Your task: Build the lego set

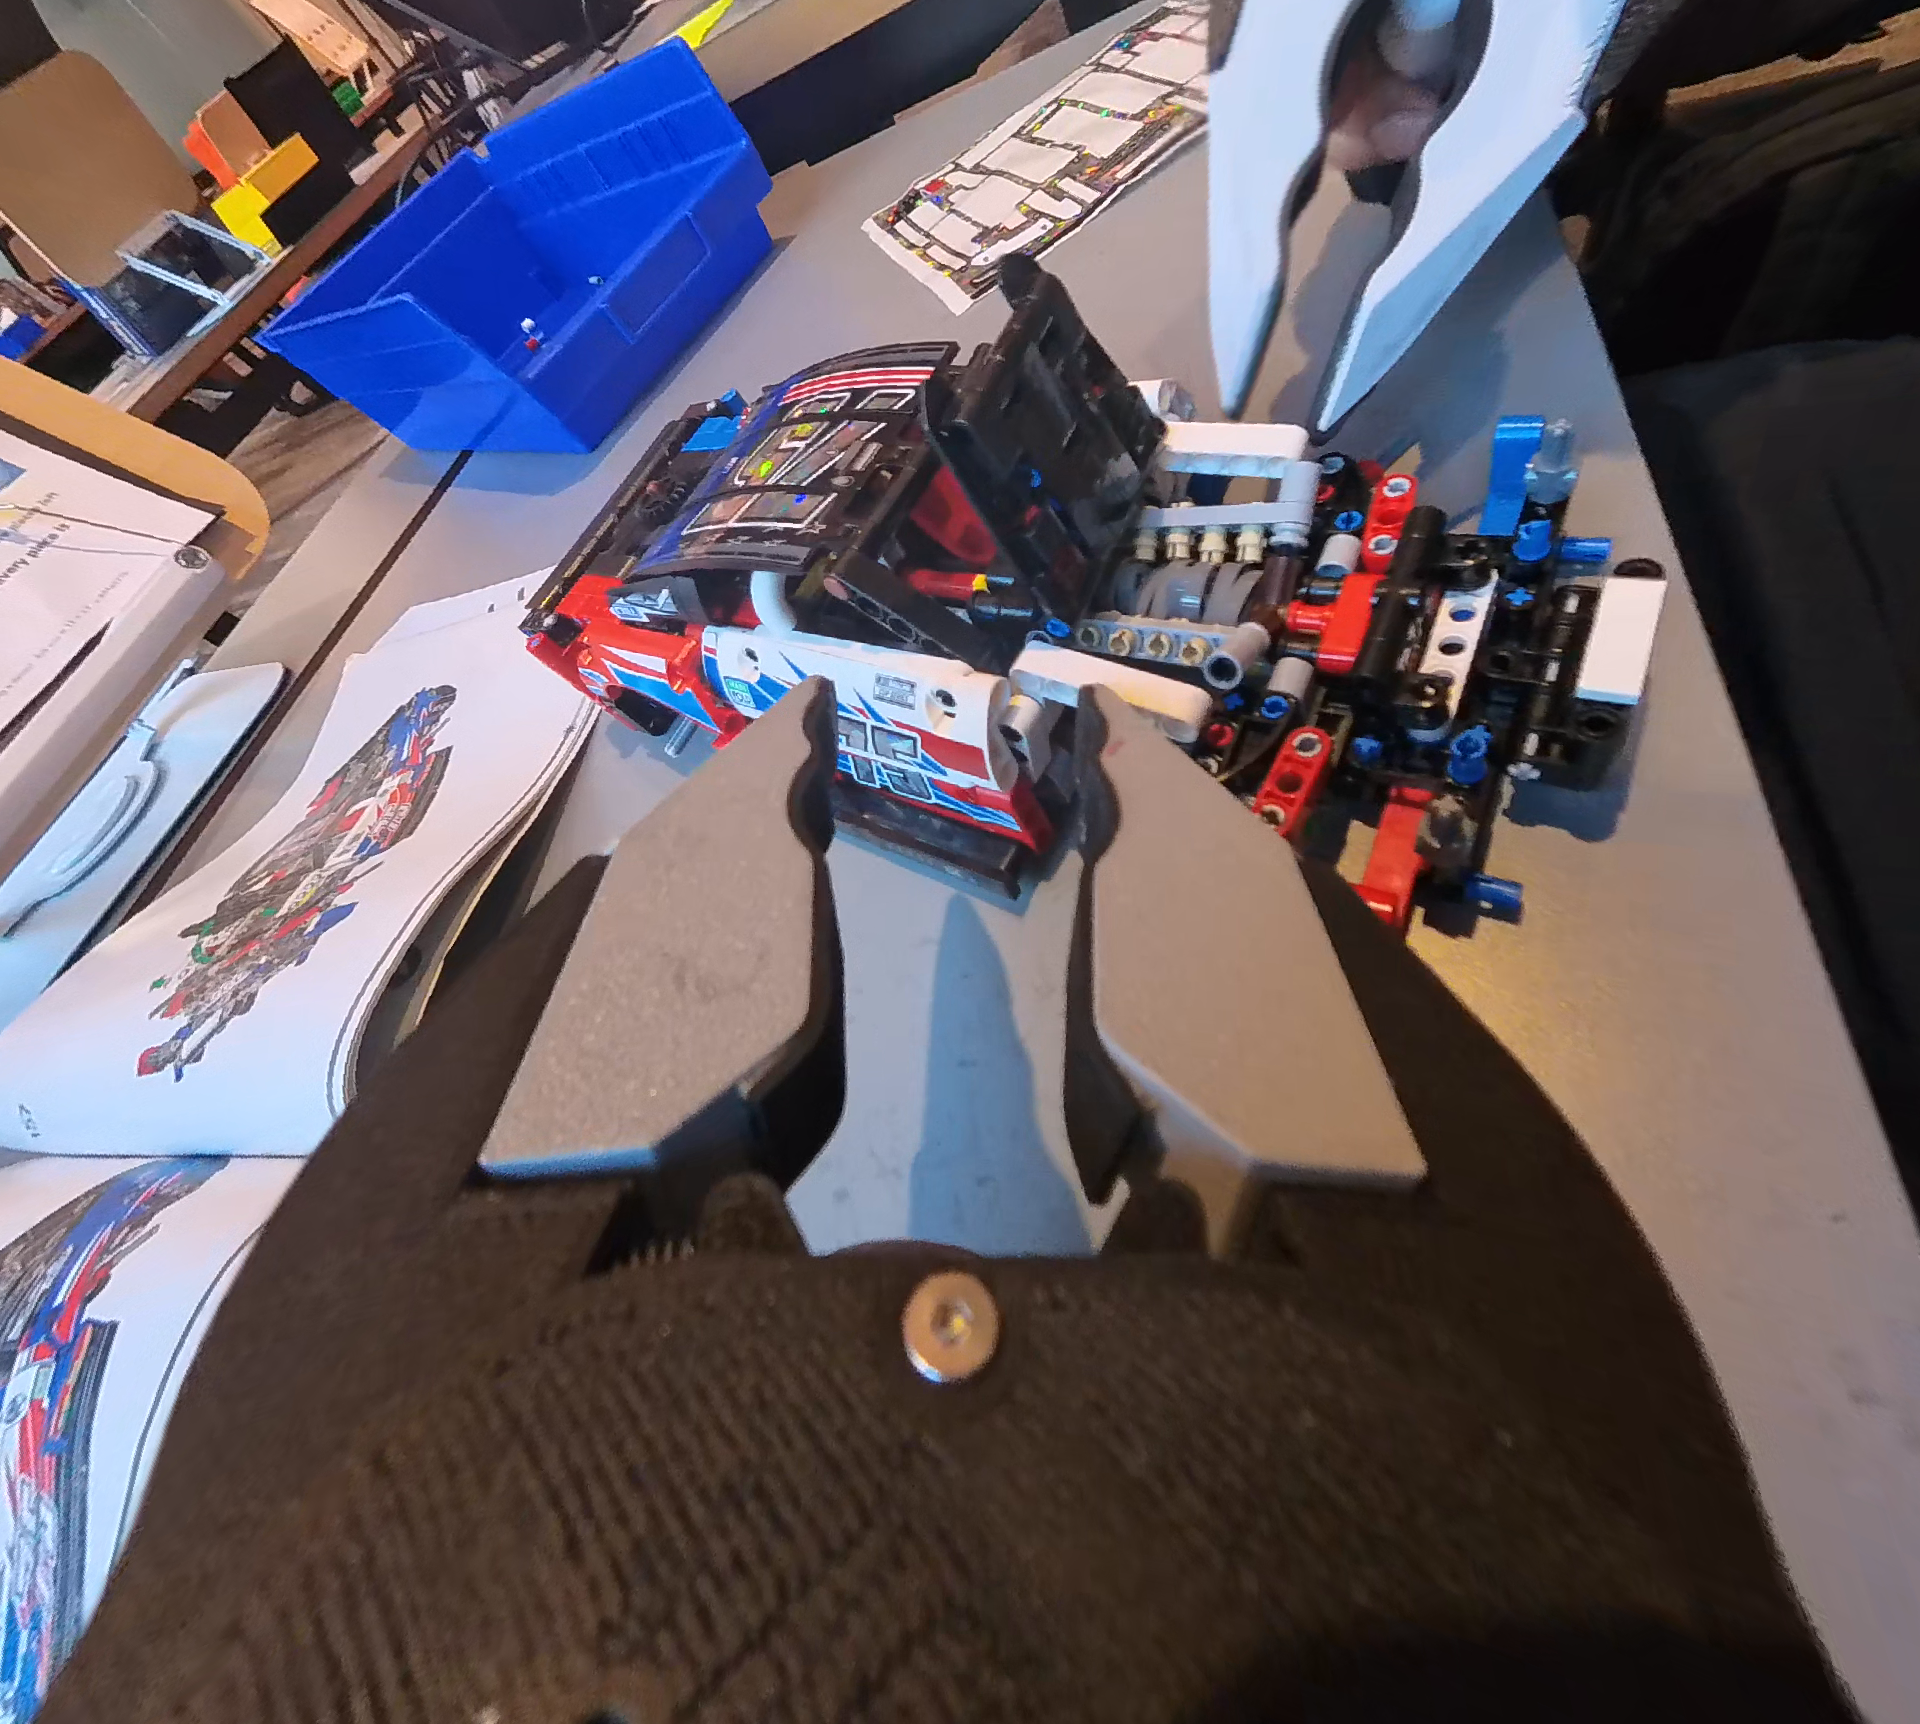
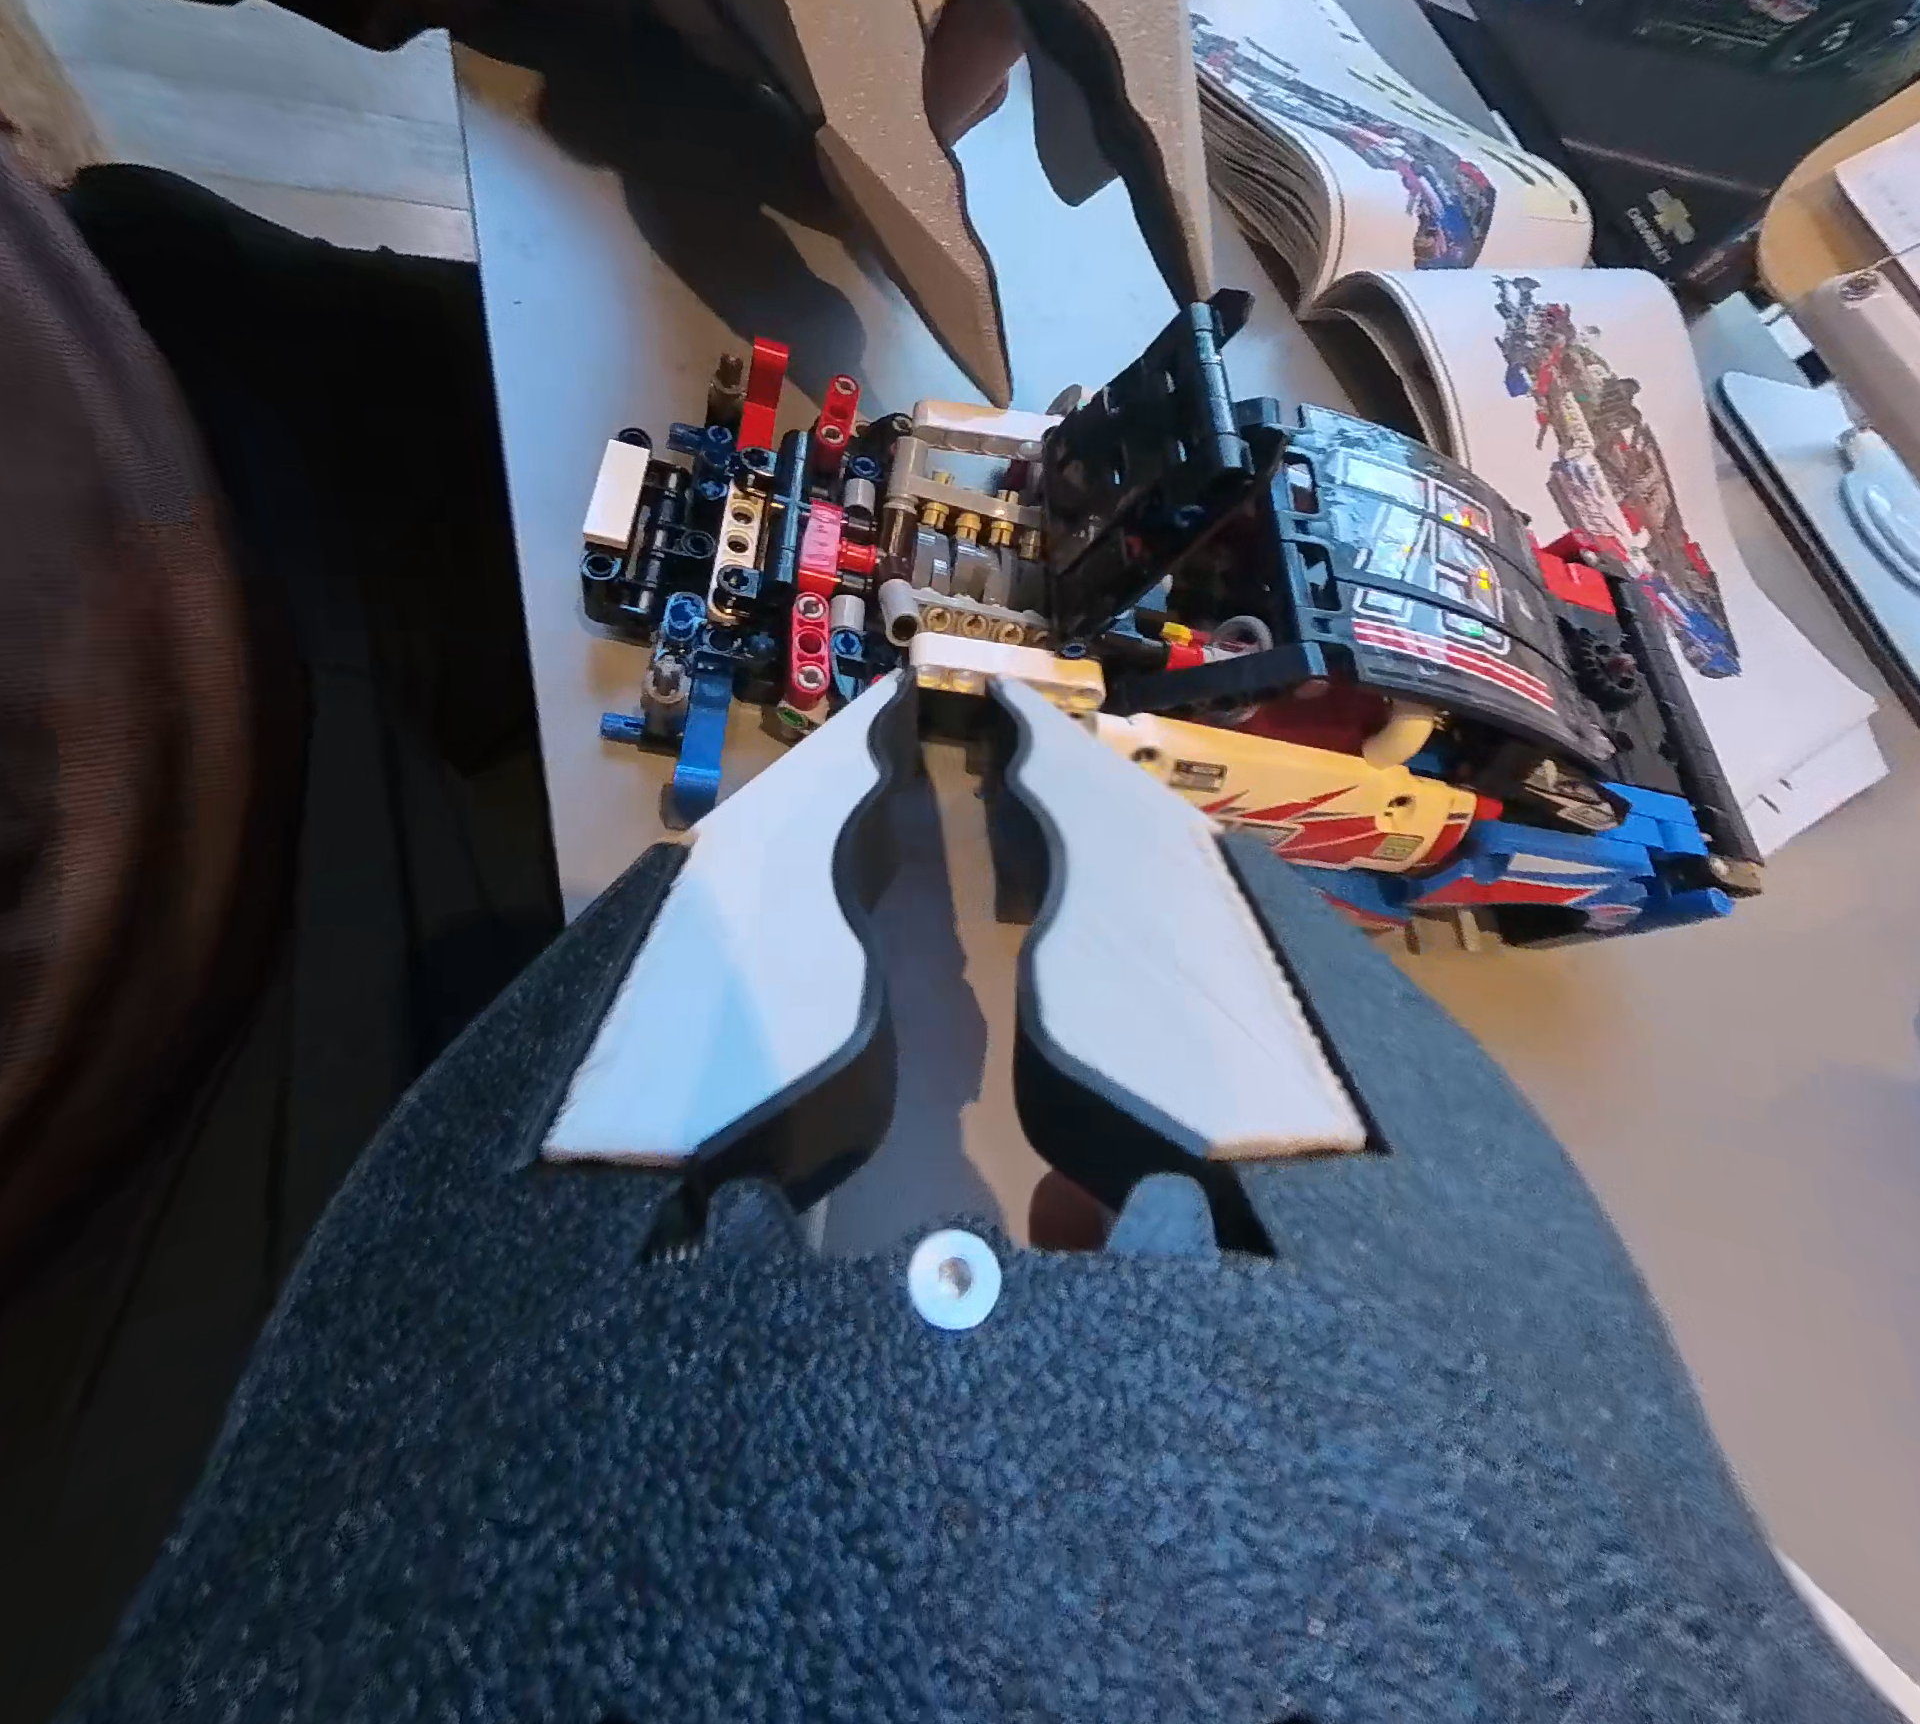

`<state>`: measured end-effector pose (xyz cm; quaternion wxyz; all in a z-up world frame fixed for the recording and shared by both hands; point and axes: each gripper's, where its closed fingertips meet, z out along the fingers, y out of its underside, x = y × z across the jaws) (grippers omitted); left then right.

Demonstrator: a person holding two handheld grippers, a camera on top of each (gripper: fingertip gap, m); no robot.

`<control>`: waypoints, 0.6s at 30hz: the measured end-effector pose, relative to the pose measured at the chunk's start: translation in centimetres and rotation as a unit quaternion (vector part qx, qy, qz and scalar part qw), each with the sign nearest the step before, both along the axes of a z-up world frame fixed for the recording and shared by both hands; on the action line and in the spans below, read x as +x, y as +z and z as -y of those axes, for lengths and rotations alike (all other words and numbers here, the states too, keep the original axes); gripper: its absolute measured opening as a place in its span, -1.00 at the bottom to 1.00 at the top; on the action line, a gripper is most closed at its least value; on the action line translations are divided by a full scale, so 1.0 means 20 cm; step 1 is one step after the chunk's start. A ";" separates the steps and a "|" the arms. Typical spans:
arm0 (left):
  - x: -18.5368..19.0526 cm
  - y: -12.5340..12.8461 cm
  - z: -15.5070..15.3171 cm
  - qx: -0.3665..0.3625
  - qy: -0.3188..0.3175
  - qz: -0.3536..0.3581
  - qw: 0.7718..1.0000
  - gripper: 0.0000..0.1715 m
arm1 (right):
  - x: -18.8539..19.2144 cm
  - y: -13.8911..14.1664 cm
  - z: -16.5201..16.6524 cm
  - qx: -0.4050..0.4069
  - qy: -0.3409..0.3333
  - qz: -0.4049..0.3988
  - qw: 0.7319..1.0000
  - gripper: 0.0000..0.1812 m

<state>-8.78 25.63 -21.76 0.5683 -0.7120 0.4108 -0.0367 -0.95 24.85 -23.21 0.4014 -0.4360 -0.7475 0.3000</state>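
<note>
Left gripper [image 1: 951, 703] of grey wedge fingers, jaws wide and empty, straddles the white-red-blue side panel of the half-built plastic brick race car [image 1: 831, 594] near the grey table's [image 1: 1662, 1103] right edge. Right gripper [image 2: 951, 687], white wedge fingers, jaws narrow with nothing held, tips just beside the white beam [image 2: 1003, 672] by the engine bay. I'd clamp the body left, keep right pressing vertical, wrists angled down.
</note>
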 end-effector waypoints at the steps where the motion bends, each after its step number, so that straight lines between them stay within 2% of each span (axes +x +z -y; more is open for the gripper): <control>1: 0.00 0.00 0.00 0.000 0.001 0.001 1.000 -0.51 | 0.00 0.00 0.01 -0.009 0.006 0.002 1.000 -0.90; 6: -0.02 0.01 -0.01 0.000 0.009 0.005 1.000 -0.58 | -0.02 -0.01 0.03 -0.069 0.016 0.013 0.997 -1.00; 12: -0.02 0.01 -0.02 -0.009 0.009 0.019 1.000 -0.49 | -0.03 0.07 0.03 -0.110 0.026 -0.026 0.993 -1.00; 18: -0.02 0.01 -0.03 -0.019 0.002 0.027 0.999 -0.45 | -0.03 -0.01 -0.02 -0.076 0.018 0.005 0.997 -0.97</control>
